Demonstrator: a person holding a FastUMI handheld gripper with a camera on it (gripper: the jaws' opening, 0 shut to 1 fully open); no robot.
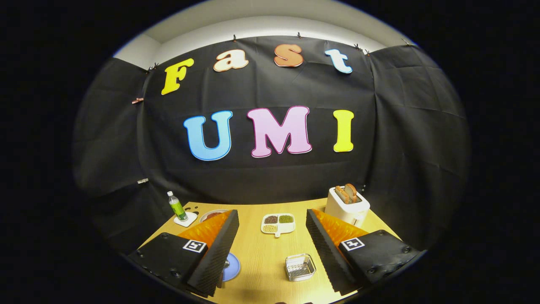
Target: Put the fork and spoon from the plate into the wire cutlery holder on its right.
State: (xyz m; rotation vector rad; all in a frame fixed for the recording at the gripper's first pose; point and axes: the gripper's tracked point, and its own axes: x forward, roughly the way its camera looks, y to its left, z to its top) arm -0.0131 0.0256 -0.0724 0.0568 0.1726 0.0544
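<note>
1. My gripper [270, 249] hangs above the wooden table [261, 261] with its fingers spread wide. Nothing sits between them but bare tabletop and a few things farther on, and neither finger touches anything.
2. The wire cutlery holder [300, 267] stands on the table between the fingers, closer to my right finger [325, 249], just beside its inner face but apart from it. From here I cannot tell whether anything is inside it.
3. The blue plate [231, 267] lies just beside my left finger [215, 253], which hides most of it. I see a sliver of its rim and a dark streak at its edge that could be a utensil handle; I cannot make out the fork or spoon for certain.
4. Beyond the fingertips, roughly centred, sits a white divided dish [277, 223] with three kinds of beans or grains.
5. Farther left are a green bottle [177, 207] on a white coaster and a round dish [212, 215] partly behind my left finger.
6. Far right, a white toaster [346, 204] holds bread slices.
</note>
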